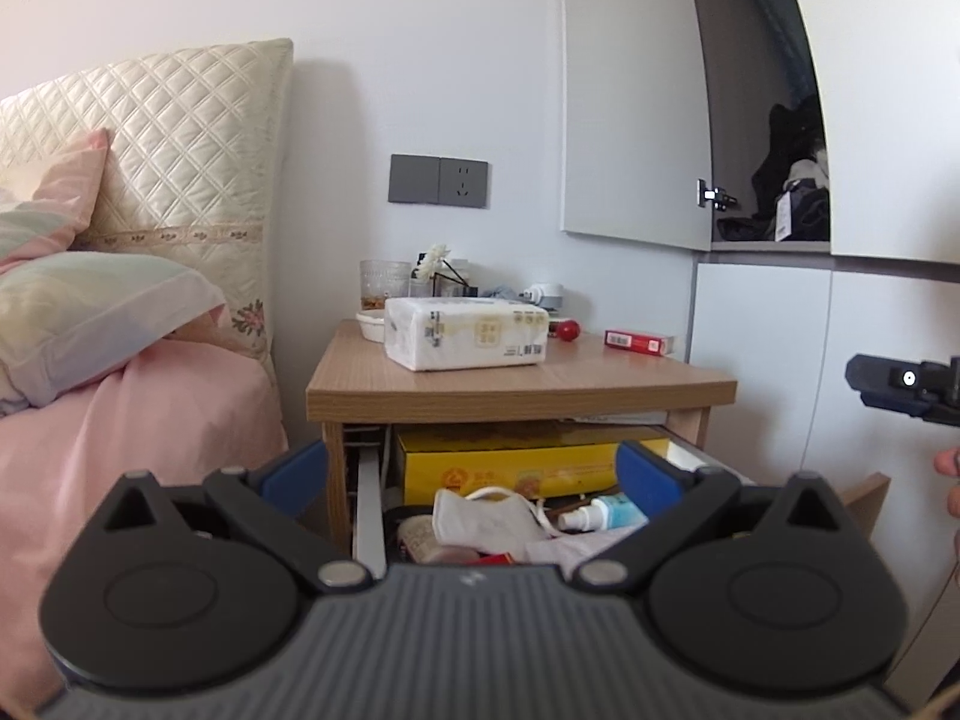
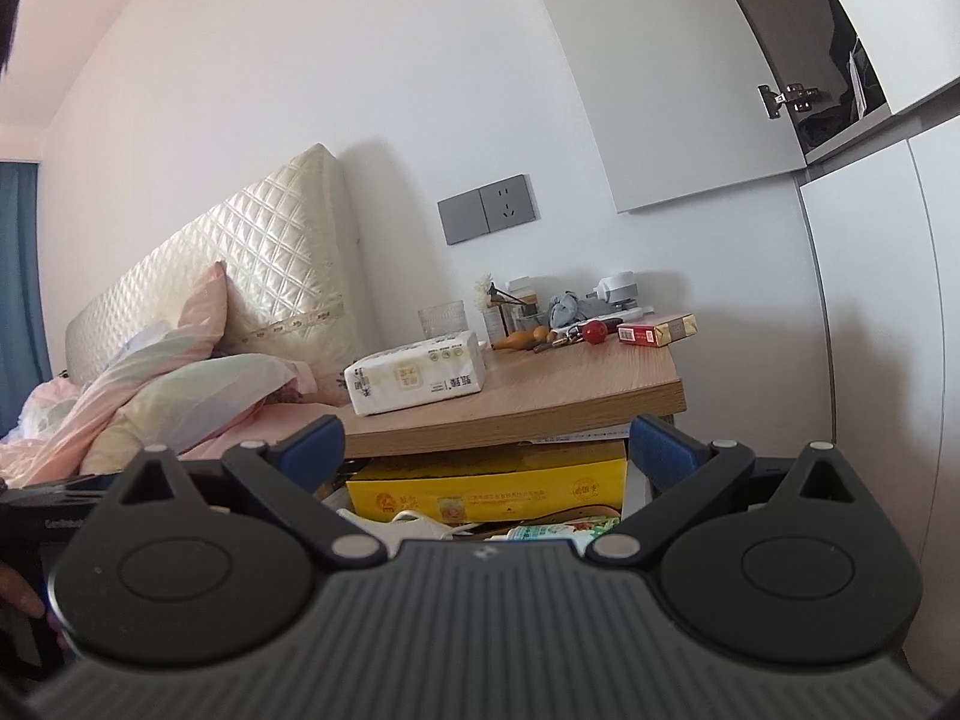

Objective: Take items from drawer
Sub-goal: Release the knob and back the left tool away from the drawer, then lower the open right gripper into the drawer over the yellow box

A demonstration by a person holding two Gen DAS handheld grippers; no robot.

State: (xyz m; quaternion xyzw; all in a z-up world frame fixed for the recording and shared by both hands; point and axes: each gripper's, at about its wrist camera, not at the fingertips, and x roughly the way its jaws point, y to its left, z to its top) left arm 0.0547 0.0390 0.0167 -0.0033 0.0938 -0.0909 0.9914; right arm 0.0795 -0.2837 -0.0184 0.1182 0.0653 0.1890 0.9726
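Left wrist view: the left gripper point(image 1: 471, 468) hangs in front of the open drawer point(image 1: 369, 516) of the nightstand point(image 1: 522, 390), its blue-padded jaws spread wide with nothing between them. Inside the drawer lie a yellow box point(image 1: 510, 462) at the back, a white mask point(image 1: 486, 519) in front of it, and a small spray bottle point(image 1: 603, 513) just right of the mask (more clutter sits lower, too hidden to tell). On the nightstand top rest a tissue pack point(image 1: 465, 333), a glass point(image 1: 384, 285), a red ball point(image 1: 567, 330) and a red pack point(image 1: 639, 341). The bed point(image 1: 138, 408) stands to the left.

In the right wrist view the right gripper point(image 2: 486, 450) is also held before the drawer, jaws wide apart and empty, with the yellow box and tissue pack showing between them. The two grippers are well apart; part of the right one shows at the right edge of the left view, beside fingertips point(image 1: 948, 462)
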